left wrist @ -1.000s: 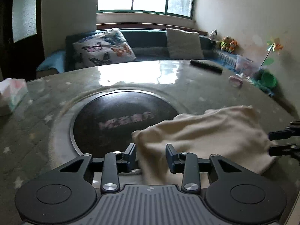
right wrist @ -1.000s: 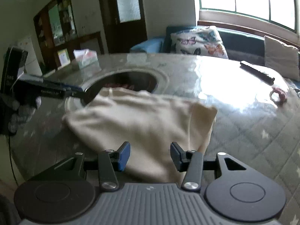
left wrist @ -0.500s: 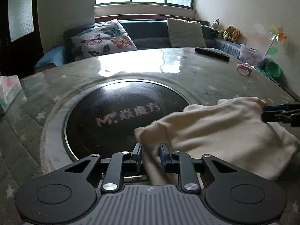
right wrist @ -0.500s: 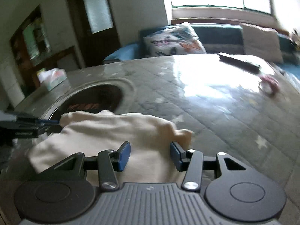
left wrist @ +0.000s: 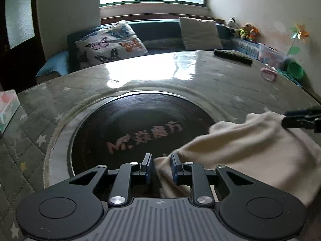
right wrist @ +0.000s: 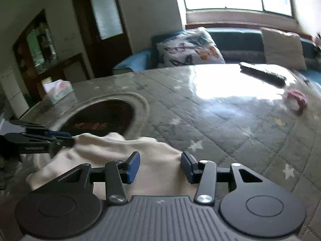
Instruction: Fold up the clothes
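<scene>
Cream garment (left wrist: 250,146) pinched in left claw (left wrist: 161,167), beneath spread right claw (right wrist: 159,165)

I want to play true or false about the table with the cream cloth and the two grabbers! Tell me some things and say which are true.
1. The left gripper is pinching the cream cloth. True.
2. The right gripper is squeezed tight shut. False: its jaws stand wide apart, with the cloth lying between them.
3. A butterfly pillow sits on the sofa behind the table. True.
4. The black remote lies on top of the cloth. False: it lies far off, near the table's far edge.
5. The tissue box is on the table. True.
</scene>
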The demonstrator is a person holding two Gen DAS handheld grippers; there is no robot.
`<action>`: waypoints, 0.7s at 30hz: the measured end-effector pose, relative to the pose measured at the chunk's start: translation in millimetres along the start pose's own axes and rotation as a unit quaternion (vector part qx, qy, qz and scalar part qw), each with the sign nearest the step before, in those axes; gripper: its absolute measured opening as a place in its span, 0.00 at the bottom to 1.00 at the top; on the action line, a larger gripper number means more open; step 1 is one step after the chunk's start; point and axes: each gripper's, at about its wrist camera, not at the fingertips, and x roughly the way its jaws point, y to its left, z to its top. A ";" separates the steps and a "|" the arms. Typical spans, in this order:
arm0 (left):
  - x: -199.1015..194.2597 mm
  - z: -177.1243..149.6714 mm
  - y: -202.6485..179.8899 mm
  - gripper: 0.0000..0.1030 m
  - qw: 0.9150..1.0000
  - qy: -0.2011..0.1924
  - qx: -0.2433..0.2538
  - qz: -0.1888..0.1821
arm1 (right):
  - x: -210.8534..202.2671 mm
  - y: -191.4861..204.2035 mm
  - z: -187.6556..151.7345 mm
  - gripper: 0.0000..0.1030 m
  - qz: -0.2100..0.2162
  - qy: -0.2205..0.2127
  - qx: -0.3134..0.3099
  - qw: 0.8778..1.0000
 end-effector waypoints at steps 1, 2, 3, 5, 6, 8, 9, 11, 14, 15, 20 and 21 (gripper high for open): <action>-0.7 1.1 1.0 0.22 1.000 0.000 -0.003 -0.001 | 1.8 -4.7 -0.6 0.39 -0.001 0.003 0.011 1.000; -2.7 2.9 -1.1 0.21 1.000 -0.003 -0.002 -0.003 | 3.6 -9.3 -1.3 0.38 -0.003 0.007 0.022 1.000; -4.8 4.7 -3.3 0.21 1.000 -0.007 0.000 -0.005 | 3.9 -8.1 0.2 0.38 -0.003 0.006 0.020 1.000; -8.9 8.2 -7.6 0.21 1.000 -0.015 0.003 -0.009 | 4.0 -4.4 3.5 0.38 -0.003 0.003 0.012 1.000; -9.5 10.5 -12.2 0.21 1.000 -0.018 0.004 -0.021 | 4.0 -2.5 5.2 0.38 -0.003 0.002 0.008 1.000; -7.9 14.8 -22.6 0.22 0.999 -0.020 0.010 -0.041 | 4.1 1.3 8.5 0.38 -0.003 0.000 0.000 1.000; -5.6 16.7 -28.6 0.22 0.998 -0.019 0.015 -0.049 | 4.2 3.1 10.1 0.37 -0.004 -0.002 -0.004 1.000; 0.7 19.9 -38.9 0.22 0.998 -0.015 0.025 -0.061 | 9.2 7.4 12.7 0.37 -0.006 0.003 -0.012 1.000; 13.9 20.9 -46.7 0.23 0.998 -0.002 0.035 -0.052 | 27.3 11.2 12.9 0.37 -0.025 0.026 -0.027 0.999; 18.1 20.7 -48.5 0.23 0.998 0.002 0.038 -0.046 | 29.0 11.2 12.6 0.37 -0.029 0.027 -0.032 0.999; 5.5 15.5 -48.3 0.25 0.998 -0.009 0.039 -0.047 | 7.8 13.6 14.7 0.37 -0.022 0.012 -0.048 0.999; 1.1 13.9 -49.3 0.25 0.998 -0.011 0.041 -0.046 | 1.0 15.2 12.6 0.37 -0.019 0.011 -0.053 0.998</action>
